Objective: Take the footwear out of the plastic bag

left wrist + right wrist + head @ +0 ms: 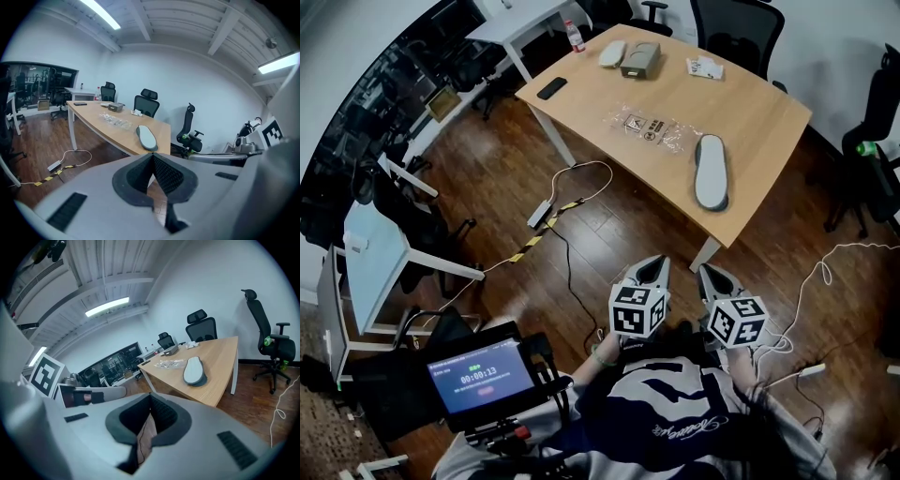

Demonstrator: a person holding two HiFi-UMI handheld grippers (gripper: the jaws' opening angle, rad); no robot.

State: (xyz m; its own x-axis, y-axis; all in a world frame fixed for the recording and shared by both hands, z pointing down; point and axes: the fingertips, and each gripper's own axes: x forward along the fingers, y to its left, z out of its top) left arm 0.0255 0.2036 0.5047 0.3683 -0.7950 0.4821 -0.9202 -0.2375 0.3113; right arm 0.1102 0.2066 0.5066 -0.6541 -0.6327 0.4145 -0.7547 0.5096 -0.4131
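Left gripper (652, 267): I see its jaws pressed together, empty.
Right gripper (710, 274): likewise closed on nothing (both short of the table).
Footwear: pale grey flat slipper (710, 171) lies on the light wooden table (759, 98), near the crumpled clear plastic bag (649, 128).

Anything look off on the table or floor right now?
One thing: the shoe already lies on the table, outside the plastic bag, which sits flat beside it. A power strip lies loose on the floor near the table. Nothing looks spilled or broken.
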